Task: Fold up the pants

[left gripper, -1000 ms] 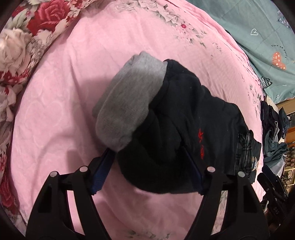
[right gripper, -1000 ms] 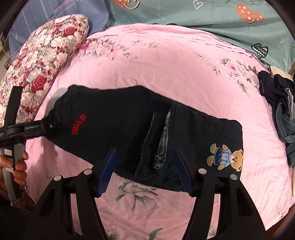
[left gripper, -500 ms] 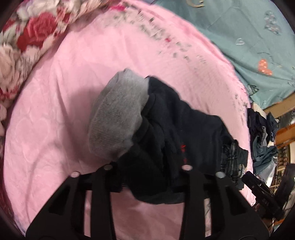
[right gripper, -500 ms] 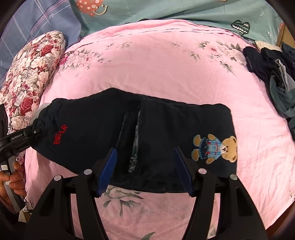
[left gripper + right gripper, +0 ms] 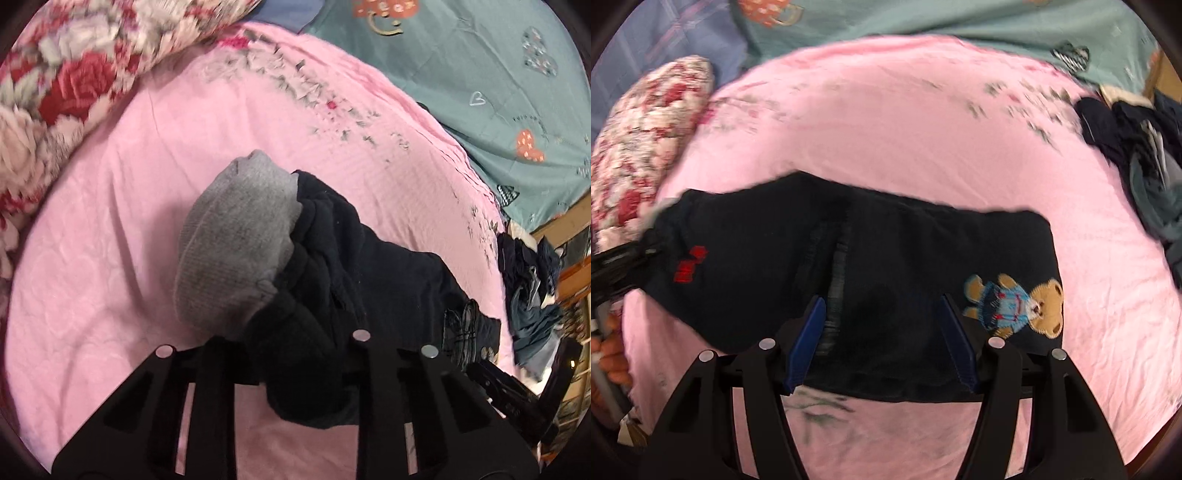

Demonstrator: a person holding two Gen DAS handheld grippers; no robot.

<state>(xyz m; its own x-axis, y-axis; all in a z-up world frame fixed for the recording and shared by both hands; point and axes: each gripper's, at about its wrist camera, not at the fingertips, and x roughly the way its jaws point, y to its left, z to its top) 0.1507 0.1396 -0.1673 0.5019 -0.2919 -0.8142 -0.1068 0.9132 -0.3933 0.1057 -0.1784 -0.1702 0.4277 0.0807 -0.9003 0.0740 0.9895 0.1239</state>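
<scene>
The left hand-held gripper (image 5: 291, 354) is clamping the navy fleece pants' (image 5: 849, 266) grey cuff end at lower centre; the right hand-held gripper (image 5: 882, 332) is hovering apart; next, folding it toward the waistband.

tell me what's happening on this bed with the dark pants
A person with a handheld gripper in each hand is folding dark navy pants spread on a pink bedsheet. The left gripper is shut on the bunched end of the pants by the grey ribbed cuff. The right gripper is open, hanging over the near edge beside the teddy bear patch. A heap of other clothes waits at the bed's edge.
</scene>
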